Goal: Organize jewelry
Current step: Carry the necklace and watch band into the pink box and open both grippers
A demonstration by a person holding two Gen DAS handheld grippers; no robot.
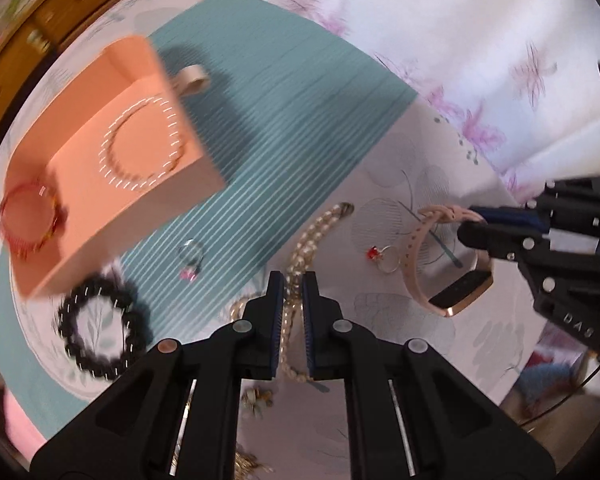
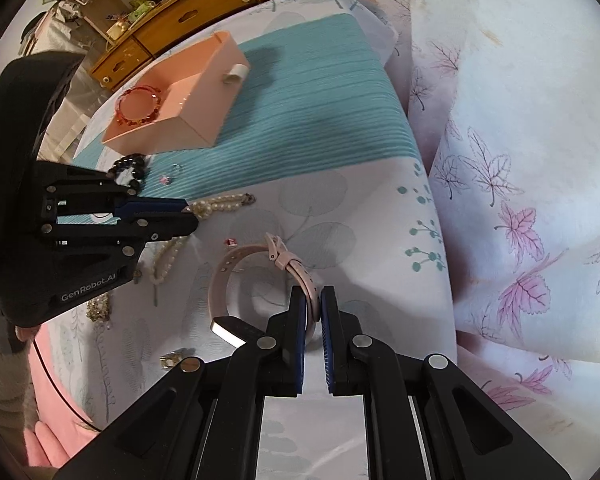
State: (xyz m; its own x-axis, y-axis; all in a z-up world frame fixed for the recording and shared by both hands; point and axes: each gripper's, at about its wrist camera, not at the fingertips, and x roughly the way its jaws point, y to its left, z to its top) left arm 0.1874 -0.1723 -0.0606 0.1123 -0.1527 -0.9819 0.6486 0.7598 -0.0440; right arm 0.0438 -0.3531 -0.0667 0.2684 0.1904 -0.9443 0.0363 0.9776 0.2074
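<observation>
While the left gripper (image 1: pixel 293 280) pinched the cream pearl strand (image 1: pixel 304 248), the open peach plastic box (image 1: pixel 112 168) lay up-left, nearer it than the right gripper (image 2: pixel 313 300), itself clamped on the pink-strapped watch (image 2: pixel 236 280).

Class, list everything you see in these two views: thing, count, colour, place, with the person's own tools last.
Box: one, orange, on teal mat.
Bracelets in box: two, red and gold.
Bead bracelet: one, black, beside box.
Rings: two, pink stone on mat, red stone on sheet.
Pearl necklace: one, cream, on sheet.
Watch: one, pink strap.
Dresser: one, wooden, behind bed.
Left claw: shut on pearl necklace.
Right claw: shut on watch strap.
</observation>
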